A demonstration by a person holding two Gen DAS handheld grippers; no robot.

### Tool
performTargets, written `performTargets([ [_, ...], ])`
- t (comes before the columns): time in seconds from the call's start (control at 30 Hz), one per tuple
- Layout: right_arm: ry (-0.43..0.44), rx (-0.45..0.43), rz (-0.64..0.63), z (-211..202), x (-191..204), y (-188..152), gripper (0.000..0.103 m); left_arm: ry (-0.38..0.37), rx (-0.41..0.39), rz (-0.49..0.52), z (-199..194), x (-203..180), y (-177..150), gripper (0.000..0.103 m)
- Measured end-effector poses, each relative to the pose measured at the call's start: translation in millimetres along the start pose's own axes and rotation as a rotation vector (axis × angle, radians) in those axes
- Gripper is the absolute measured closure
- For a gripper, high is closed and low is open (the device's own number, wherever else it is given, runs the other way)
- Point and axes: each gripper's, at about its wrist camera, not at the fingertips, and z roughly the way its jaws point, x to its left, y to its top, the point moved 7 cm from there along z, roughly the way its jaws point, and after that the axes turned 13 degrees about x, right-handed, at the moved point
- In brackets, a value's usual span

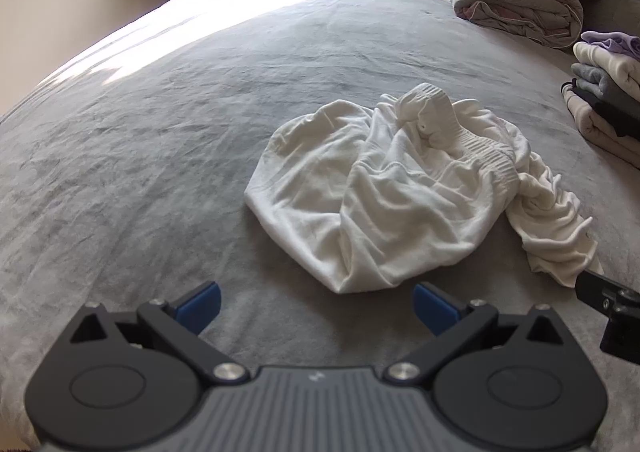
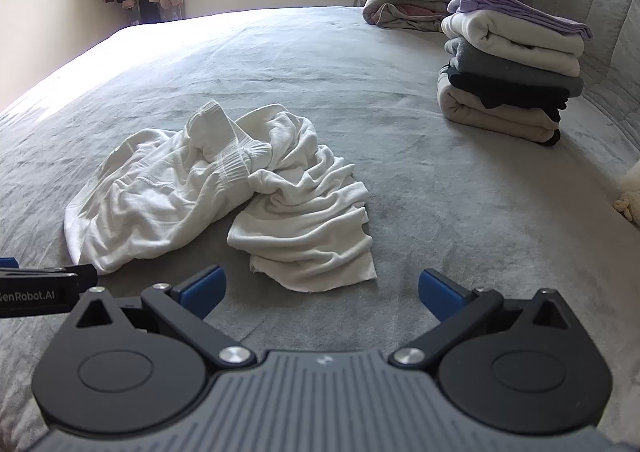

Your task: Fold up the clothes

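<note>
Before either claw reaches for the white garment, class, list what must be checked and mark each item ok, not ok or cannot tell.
1. Left claw open and empty: ok.
2. Right claw open and empty: ok.
3. White garment spread flat for folding: not ok, it lies crumpled.
4. Bare bed around the garment to spread it: ok.
5. Folded stack apart from the garment: ok.
6. Garment's type and right side out: cannot tell.
</note>
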Motion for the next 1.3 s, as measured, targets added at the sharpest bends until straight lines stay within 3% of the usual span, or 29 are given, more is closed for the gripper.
performTargets([
  [1.3, 0.040, 0.050, 0.034, 9.0, -1.6, -4.5, 0.000, 0.030, 0.018, 0.007, 4.4, 7.2, 0.0, 0.000],
])
